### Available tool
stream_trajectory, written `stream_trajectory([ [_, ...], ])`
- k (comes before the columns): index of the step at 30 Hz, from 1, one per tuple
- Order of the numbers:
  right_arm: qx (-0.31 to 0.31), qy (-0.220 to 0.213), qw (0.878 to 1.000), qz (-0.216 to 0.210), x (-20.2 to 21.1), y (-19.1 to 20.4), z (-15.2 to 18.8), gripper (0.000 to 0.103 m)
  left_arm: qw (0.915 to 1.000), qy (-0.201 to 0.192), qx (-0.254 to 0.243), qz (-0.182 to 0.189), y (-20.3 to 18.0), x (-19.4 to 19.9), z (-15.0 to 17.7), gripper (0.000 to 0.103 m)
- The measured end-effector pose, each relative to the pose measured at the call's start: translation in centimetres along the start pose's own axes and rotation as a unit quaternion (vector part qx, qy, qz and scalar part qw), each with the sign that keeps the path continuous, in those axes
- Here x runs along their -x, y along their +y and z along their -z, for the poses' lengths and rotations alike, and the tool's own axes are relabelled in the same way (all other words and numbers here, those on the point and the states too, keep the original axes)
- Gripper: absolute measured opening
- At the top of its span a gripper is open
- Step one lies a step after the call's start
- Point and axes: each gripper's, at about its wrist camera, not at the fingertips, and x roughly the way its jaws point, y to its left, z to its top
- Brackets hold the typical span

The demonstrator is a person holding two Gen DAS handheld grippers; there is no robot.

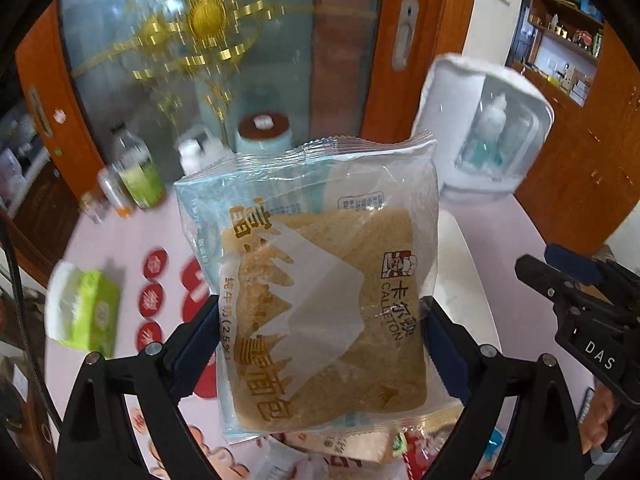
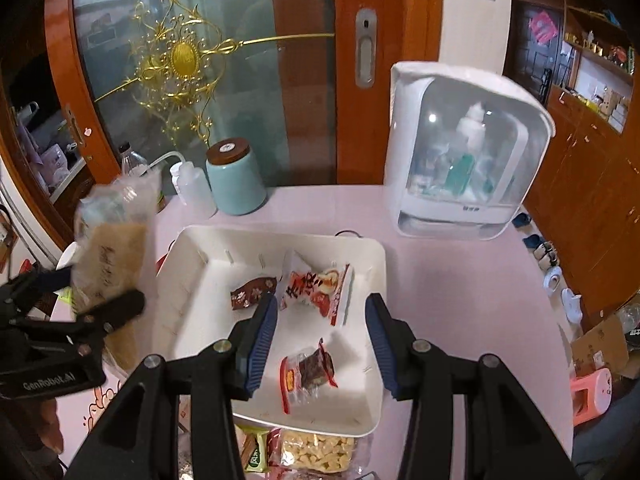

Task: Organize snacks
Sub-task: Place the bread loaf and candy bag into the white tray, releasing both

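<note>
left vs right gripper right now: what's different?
The left gripper is shut on the bread packet, held up off the table; the right gripper is open and holds nothing. The left sits beside the white bin, over the pink table, while the right hangs above the bin's snack packets. Both have black arms and blue pads.

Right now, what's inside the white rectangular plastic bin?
The white rectangular plastic bin holds three packets: a brown wrapped snack, a red-and-white packet, and a clear red-edged packet. The open right gripper covers part of the floor.
</note>
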Motion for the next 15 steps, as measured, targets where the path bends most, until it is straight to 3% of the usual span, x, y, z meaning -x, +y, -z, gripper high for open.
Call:
stream_trajectory([
  [3, -0.005, 0.003, 1.000, -0.006, -0.1, -0.2, 0.2, 0.049, 1.0000, 0.008, 0.001, 0.005, 0.0, -0.7, 0.6, 0.103],
  [6, -0.008, 0.006, 1.000, -0.008, 0.0, -0.3, 0.7, 0.054, 0.9996, -0.011, -0.015, -0.021, -0.5, 0.2, 1.1, 0.103],
  [15, -0.007, 0.006, 1.000, -0.010, 2.0, -0.8, 1.9, 0.055, 0.9988, -0.035, -0.024, -0.024, -1.0, 4.1, 2.1, 0.103],
])
